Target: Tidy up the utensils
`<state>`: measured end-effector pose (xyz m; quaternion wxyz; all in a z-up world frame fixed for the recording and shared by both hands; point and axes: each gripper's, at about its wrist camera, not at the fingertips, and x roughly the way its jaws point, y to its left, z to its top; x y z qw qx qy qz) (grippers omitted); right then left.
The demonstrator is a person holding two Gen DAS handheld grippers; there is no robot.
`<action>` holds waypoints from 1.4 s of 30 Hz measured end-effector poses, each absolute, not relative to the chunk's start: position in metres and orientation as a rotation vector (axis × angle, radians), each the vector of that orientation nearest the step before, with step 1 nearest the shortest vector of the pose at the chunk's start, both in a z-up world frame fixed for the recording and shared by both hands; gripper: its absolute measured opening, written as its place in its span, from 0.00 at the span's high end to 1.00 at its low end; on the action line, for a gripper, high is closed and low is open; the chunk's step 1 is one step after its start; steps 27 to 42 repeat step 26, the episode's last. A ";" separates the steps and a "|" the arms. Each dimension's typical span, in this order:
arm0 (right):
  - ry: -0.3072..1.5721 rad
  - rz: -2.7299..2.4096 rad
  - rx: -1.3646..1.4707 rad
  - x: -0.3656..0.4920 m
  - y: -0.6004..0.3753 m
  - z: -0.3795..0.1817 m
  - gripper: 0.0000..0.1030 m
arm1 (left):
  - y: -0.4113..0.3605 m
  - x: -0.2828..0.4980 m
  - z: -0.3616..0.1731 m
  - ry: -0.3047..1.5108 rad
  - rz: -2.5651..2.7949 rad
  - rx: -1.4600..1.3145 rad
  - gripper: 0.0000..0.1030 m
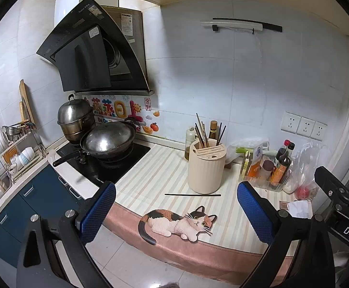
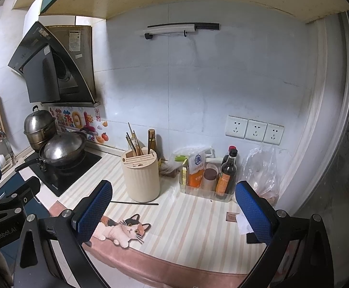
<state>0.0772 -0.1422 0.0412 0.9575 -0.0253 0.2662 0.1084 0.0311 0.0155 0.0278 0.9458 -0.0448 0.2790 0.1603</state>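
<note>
Your left tongs [image 1: 175, 207] and right tongs [image 2: 172, 207] both hang apart and empty over the near edge of the table [image 1: 155, 175], above the cat picture [image 1: 179, 223]. Just beyond it, one dark chopstick [image 1: 192, 194] lies flat, close in front of the cream holder [image 1: 207, 168] that keeps the other chopsticks [image 1: 202, 132] upright. Expect it to be light, stiff, thin and likely slippery; pinch it near its middle.

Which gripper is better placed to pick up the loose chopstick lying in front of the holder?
Probably left: the chopstick lies centred between the open left gripper fingers, while in the right gripper view it sits off to the left.
</note>
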 end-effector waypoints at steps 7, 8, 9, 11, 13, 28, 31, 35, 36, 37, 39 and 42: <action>0.540 0.221 -0.052 0.080 -0.142 0.042 0.00 | 0.018 0.034 0.029 0.568 0.325 -0.091 0.00; 0.539 0.220 -0.052 0.080 -0.142 0.042 0.00 | 0.018 0.036 0.029 0.568 0.326 -0.091 0.00; 0.538 0.220 -0.051 0.081 -0.143 0.043 0.00 | 0.017 0.036 0.029 0.566 0.327 -0.090 0.00; 0.538 0.220 -0.052 0.081 -0.142 0.043 0.00 | 0.016 0.037 0.029 0.567 0.328 -0.091 0.00; 0.538 0.221 -0.051 0.082 -0.142 0.044 0.00 | 0.017 0.037 0.029 0.567 0.327 -0.092 0.00; 0.541 0.222 -0.054 0.087 -0.142 0.045 0.00 | 0.015 0.037 0.029 0.568 0.321 -0.093 0.00; 0.541 0.222 -0.054 0.087 -0.142 0.045 0.00 | 0.015 0.037 0.029 0.568 0.321 -0.093 0.00; 0.541 0.222 -0.054 0.087 -0.142 0.045 0.00 | 0.015 0.037 0.029 0.568 0.321 -0.093 0.00; 0.541 0.222 -0.054 0.087 -0.142 0.045 0.00 | 0.015 0.037 0.029 0.568 0.321 -0.093 0.00; 0.541 0.222 -0.054 0.087 -0.142 0.045 0.00 | 0.015 0.037 0.029 0.568 0.321 -0.093 0.00; 0.541 0.222 -0.054 0.087 -0.142 0.045 0.00 | 0.015 0.037 0.029 0.568 0.321 -0.093 0.00; 0.541 0.222 -0.054 0.087 -0.142 0.045 0.00 | 0.015 0.037 0.029 0.568 0.321 -0.093 0.00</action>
